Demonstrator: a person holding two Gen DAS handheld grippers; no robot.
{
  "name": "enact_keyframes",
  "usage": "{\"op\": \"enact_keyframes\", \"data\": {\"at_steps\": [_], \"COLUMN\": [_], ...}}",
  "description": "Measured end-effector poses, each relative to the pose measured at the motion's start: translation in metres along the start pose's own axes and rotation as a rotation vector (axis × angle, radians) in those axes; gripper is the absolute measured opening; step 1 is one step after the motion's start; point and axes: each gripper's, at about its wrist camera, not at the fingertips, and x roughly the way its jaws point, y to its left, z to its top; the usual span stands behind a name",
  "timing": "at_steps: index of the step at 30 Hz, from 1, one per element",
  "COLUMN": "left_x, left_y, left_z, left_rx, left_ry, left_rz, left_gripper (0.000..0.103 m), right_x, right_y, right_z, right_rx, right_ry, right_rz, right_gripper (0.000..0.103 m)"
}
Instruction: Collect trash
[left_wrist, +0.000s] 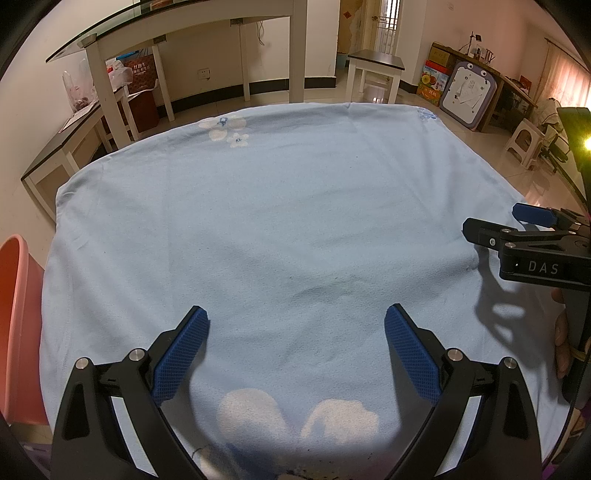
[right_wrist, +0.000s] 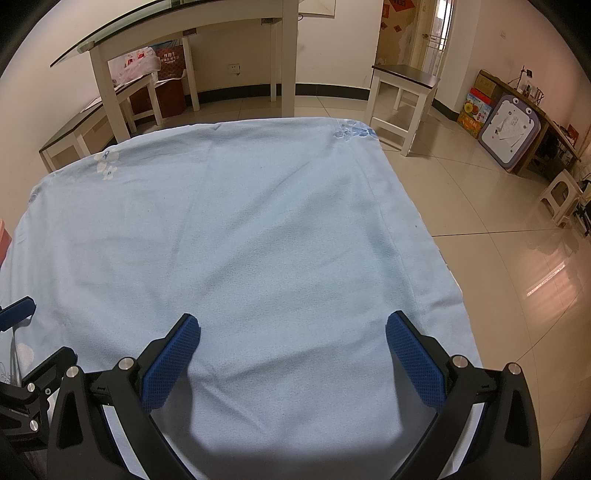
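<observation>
Trash cannot be made out anywhere on the light blue cloth (left_wrist: 295, 221) spread ahead of both pairs of fingers. A pink bin (left_wrist: 16, 325) stands just left of the left gripper (left_wrist: 295, 332); its contents are hidden. Both the left gripper and the right gripper (right_wrist: 293, 339) have their fingers spread apart, holding nothing. Beyond the cloth stand a white table (right_wrist: 192, 33) and a stool (right_wrist: 402, 92).
</observation>
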Motion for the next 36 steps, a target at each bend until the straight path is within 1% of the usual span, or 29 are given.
{"op": "enact_keyframes", "data": {"at_steps": [4,36], "left_x": [-0.0007,0.0002], "left_y": [0.0006,0.0004], "left_z": [-0.0013,-0.0007], "left_rx": [0.001,0.0], "left_ry": [-0.001,0.0], "left_rz": [-0.001,0.0], "left_gripper": [0.097,0.097], "right_x": [-0.0025,-0.0023], "right_y": [0.0013,0.0003], "right_z": [-0.0047,-0.0043], "right_rx": [0.002,0.002], "right_ry": [0.0,0.0], "right_rz": [-0.001,0.0], "right_gripper": [0.1,0.1]}}
